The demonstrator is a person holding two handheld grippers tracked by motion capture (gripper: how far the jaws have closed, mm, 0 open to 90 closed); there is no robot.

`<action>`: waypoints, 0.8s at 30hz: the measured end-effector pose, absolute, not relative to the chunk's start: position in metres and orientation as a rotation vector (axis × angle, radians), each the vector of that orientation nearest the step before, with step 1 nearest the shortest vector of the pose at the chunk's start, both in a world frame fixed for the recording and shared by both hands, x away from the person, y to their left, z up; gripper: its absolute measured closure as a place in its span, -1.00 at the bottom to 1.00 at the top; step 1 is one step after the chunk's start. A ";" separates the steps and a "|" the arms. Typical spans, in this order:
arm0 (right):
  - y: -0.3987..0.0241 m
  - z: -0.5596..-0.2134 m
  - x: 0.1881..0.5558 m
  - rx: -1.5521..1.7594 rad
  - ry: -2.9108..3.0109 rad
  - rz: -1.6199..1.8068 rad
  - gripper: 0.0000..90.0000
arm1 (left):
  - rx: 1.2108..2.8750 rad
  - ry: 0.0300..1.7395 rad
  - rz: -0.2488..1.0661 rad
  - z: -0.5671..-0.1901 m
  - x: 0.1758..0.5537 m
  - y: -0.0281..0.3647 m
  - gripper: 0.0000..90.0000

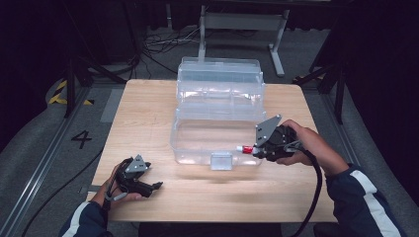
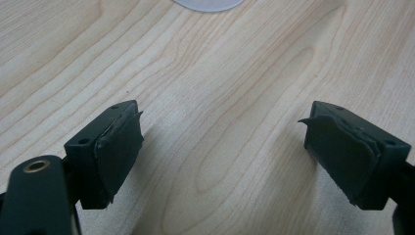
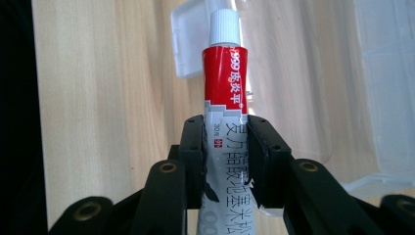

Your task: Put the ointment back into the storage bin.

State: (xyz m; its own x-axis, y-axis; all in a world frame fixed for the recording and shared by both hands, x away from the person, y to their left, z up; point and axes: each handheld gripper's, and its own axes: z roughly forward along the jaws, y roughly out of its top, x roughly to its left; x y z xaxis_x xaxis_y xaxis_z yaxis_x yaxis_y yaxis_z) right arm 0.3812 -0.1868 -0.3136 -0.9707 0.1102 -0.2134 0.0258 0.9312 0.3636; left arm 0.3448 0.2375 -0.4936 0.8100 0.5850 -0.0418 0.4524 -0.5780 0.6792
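A clear plastic box (image 1: pixel 217 98) with its lid raised stands at the middle of the wooden table (image 1: pixel 148 113). My right gripper (image 1: pixel 257 149) hovers at the box's front right corner, shut on a red and white tube (image 1: pixel 245 148) with a white cap. In the right gripper view the tube (image 3: pixel 223 88) rises between the two pads, cap pointing away, with the box's front latch (image 3: pixel 188 41) behind it. My left gripper (image 1: pixel 155 186) rests near the table's front left, jaws open. In the left gripper view its pads (image 2: pixel 120 147) stand wide apart over bare wood.
The box's latch tab (image 1: pixel 221 160) juts from its front wall. A metal stand (image 1: pixel 242 24) and cables lie on the floor beyond the table. A black cable (image 1: pixel 316 192) trails from the right gripper across the table's front right.
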 end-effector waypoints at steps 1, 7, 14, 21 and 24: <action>-0.186 -0.313 0.383 0.102 2.858 0.527 0.57 | 2.284 0.759 0.243 -0.494 0.345 0.237 -0.68; -0.175 -0.312 0.398 0.098 2.855 0.492 0.57 | 2.284 0.759 0.242 -0.494 0.345 0.237 -0.68; -0.166 -0.312 0.410 0.109 2.856 0.495 0.57 | 2.285 0.757 0.240 -0.494 0.345 0.237 -0.68; -0.160 -0.311 0.424 0.116 2.854 0.496 0.57 | 2.283 0.757 0.241 -0.494 0.345 0.237 -0.68; -0.156 -0.312 0.431 0.127 2.860 0.484 0.57 | 2.283 0.756 0.240 -0.494 0.345 0.238 -0.68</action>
State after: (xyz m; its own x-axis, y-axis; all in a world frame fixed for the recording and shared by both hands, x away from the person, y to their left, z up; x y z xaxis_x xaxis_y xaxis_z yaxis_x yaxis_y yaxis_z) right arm 0.4312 -0.1558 -0.3120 -0.9680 0.1243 -0.2179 0.0456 0.9414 0.3343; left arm 0.3451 0.2375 -0.4937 0.8115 0.5828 -0.0434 0.4512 -0.5776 0.6803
